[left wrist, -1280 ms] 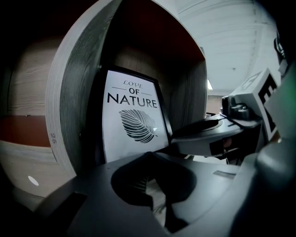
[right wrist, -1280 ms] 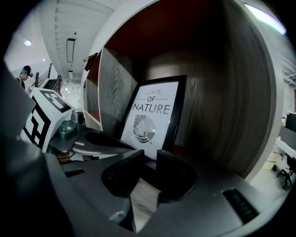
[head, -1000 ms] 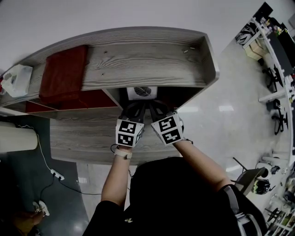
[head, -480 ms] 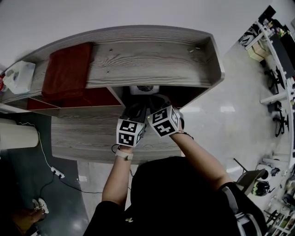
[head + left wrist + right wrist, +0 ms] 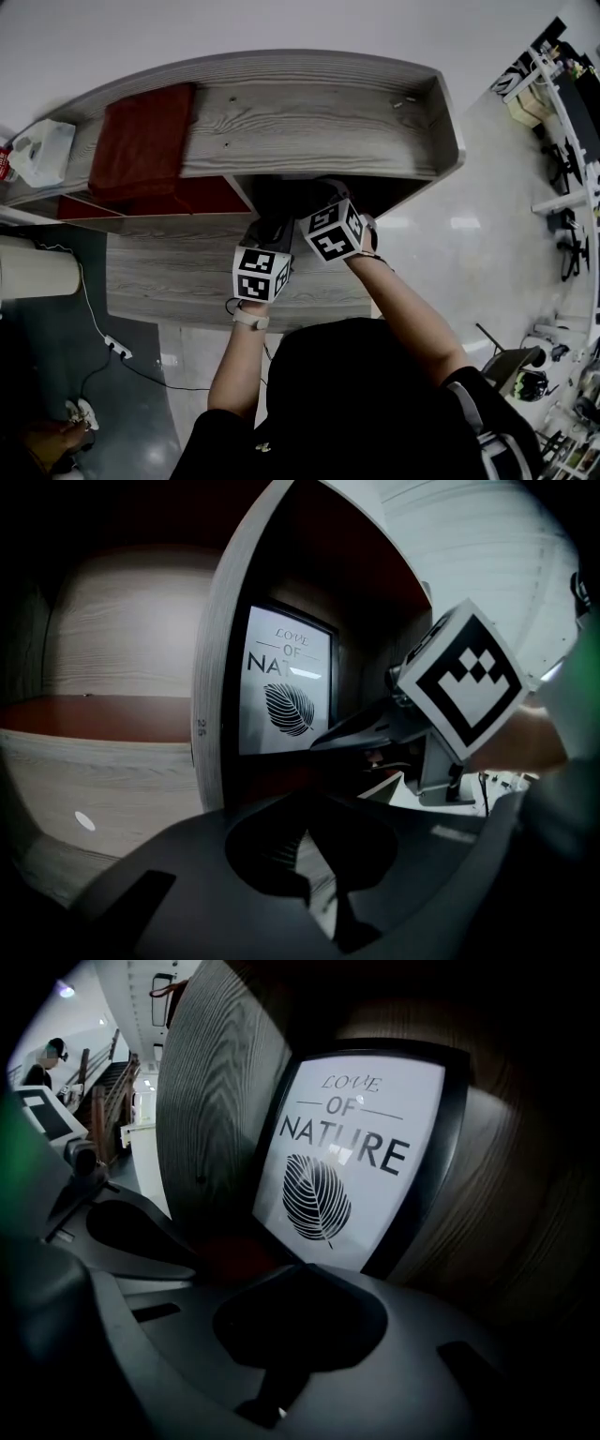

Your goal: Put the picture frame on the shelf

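Note:
The picture frame (image 5: 361,1157), black-edged with a white leaf print, stands upright against the back wall of a compartment in the grey wooden shelf (image 5: 309,103). It also shows in the left gripper view as the frame (image 5: 286,682) behind a divider. The shelf's top board hides it in the head view. My right gripper (image 5: 298,1283) is shut with nothing in it, just in front of the frame's lower edge. From the left it appears as the right gripper (image 5: 328,740), reaching into the compartment. My left gripper (image 5: 314,855) hangs back at the opening, its jaws slightly apart and empty.
A red cloth (image 5: 141,141) lies on the shelf top and a white container (image 5: 37,150) stands at its left end. A lower board (image 5: 178,272) juts out toward me. The grey divider (image 5: 211,696) bounds the compartment on the left. Office furniture (image 5: 562,112) stands far right.
My right gripper has pushed deeper into the compartment and rolled, its marker cube now above the left one. The frame's white print, visible from the head before, is now hidden under the top board.

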